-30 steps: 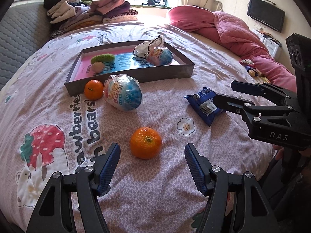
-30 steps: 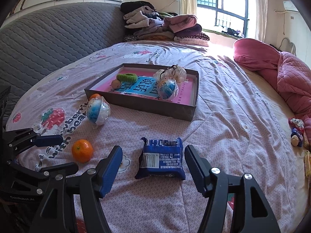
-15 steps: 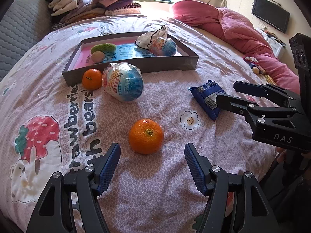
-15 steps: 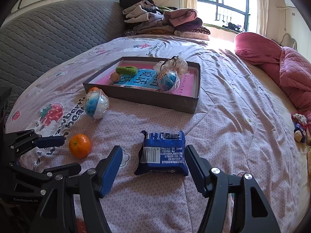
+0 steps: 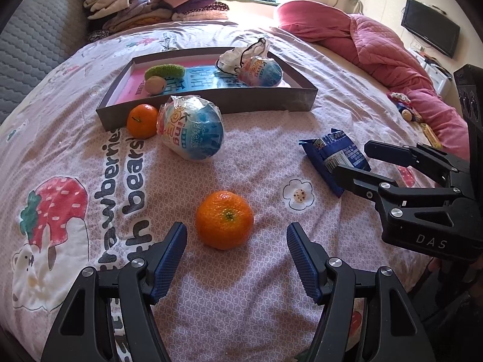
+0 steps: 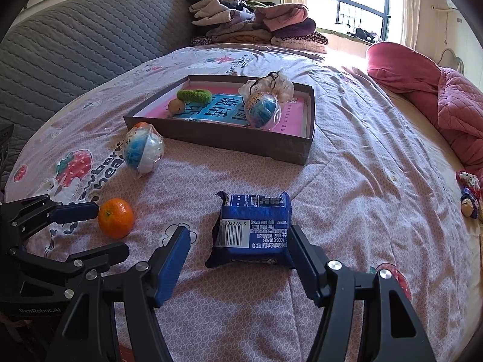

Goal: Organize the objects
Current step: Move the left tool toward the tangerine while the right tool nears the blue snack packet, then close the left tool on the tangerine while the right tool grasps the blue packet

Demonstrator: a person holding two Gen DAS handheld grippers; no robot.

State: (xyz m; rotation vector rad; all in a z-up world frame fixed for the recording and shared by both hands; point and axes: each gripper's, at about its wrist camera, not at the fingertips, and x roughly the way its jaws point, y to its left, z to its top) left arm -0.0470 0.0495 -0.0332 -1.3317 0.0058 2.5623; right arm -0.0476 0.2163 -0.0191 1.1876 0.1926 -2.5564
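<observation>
Bed (image 5: 271, 316): lying under scattered things, box (image 5: 211, 107) far.
Left gripper (image 5: 235, 256): nearing orange (image 5: 224, 219), jaws wide.
Right gripper (image 6: 238, 259): nearing packet (image 6: 252, 229), wide.

Bedsheet (image 5: 99, 181), left of frame: "...awberries" / "...th bears", partly cut off. Wrapped ball (image 5: 190, 131), centre: "King". Right gripper (image 5: 356, 163) body, right edge: "DAS". Left gripper (image 6: 90, 229) body, lower left of right-wrist view: "GenRobot.AI". Blue snack packet (image 6: 252, 229), centre: barcode starting "6 9777", upside-down "4000-010-983". Book (image 6: 223, 110) in box (image 6: 241, 144): large Chinese characters, unreadable to me.
</observation>
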